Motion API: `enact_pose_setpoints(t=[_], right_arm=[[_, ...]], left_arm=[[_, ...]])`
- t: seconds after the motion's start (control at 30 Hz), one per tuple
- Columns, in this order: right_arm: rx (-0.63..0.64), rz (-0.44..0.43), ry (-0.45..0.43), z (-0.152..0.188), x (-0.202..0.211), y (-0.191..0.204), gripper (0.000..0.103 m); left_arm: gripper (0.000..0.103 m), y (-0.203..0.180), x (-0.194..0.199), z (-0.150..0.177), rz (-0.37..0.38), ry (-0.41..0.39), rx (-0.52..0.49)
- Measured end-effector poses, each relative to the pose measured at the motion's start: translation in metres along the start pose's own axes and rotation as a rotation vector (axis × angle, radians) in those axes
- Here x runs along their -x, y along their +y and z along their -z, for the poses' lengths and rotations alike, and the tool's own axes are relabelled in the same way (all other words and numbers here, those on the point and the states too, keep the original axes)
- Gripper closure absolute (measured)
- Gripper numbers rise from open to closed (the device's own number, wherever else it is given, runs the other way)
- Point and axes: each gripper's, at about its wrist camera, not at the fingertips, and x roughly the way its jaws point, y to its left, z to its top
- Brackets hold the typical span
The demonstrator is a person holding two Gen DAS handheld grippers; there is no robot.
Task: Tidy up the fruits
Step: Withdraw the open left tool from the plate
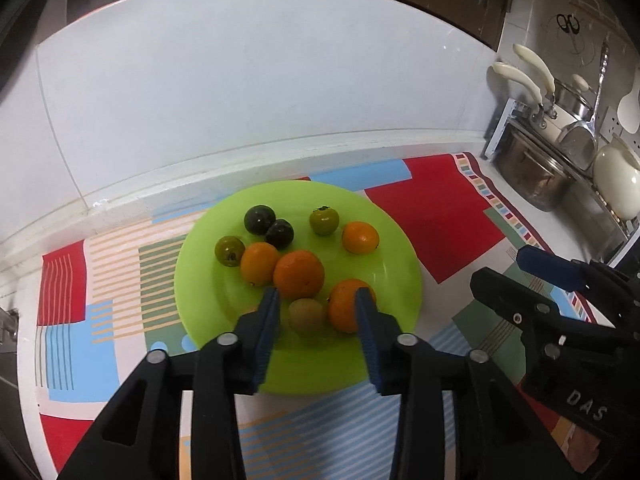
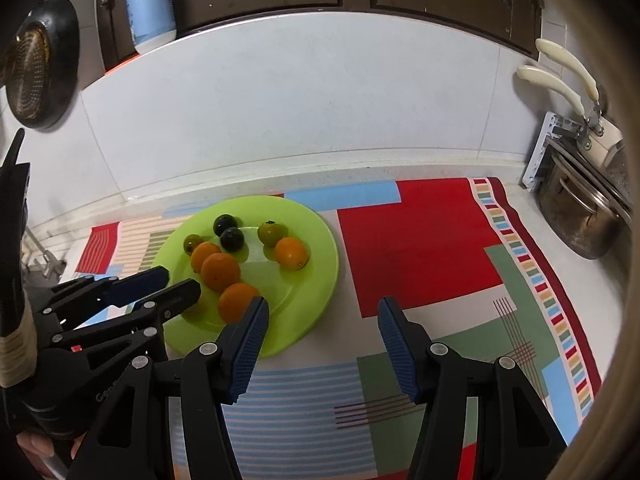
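A lime green plate (image 1: pixel 400 256) (image 2: pixel 320 264) sits on a patterned mat and holds several fruits: oranges (image 1: pixel 298 274) (image 2: pixel 220 271), two dark plums (image 1: pixel 260 219) (image 2: pixel 232 238), green persimmon-like fruits (image 1: pixel 324 221) (image 2: pixel 271 233) and a small yellow-green fruit (image 1: pixel 306 315). My left gripper (image 1: pixel 318 296) is open, its jaws either side of the small yellow-green fruit, not touching it. It also shows in the right wrist view (image 2: pixel 176 282). My right gripper (image 2: pixel 322 308) is open and empty over the mat, right of the plate; it shows in the left wrist view (image 1: pixel 504 270).
The mat (image 2: pixel 420 248) covers a white counter against a white tiled wall. Steel pots (image 1: pixel 532 176) (image 2: pixel 584 216) and cream-handled pans (image 1: pixel 532 80) stand at the right. A blue bottle (image 2: pixel 150 8) stands on the ledge above. A dark strainer (image 2: pixel 38 68) hangs at the left.
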Motion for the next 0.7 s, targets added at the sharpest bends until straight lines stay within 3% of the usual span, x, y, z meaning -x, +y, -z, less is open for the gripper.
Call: enact_pose_setpoints(t=[0.23,0.5,0.6,0.7], right_arm=[[-0.006,-0.004,-0.011,0.008,0.009,0.003,0.046],[-0.046,-0.025,-0.046,0.030,0.046,0.019,0.045],[-0.057,-0.019,-0.063,0.039,0.065,0.026,0.035],[-0.066,-0.019,-0.087,0.048,0.082,0.031,0.035]], left_arm=[[0.058,0.007,0.038,0.015,-0.090,-0.038,-0.021],[0.041,0.019,0.102,0.034,-0.155,-0.114,-0.012],[0.035,0.019,0.123,0.044,-0.167,-0.145,-0.010],[0.031,0.017,0.141,0.053,-0.187,-0.175,-0.010]])
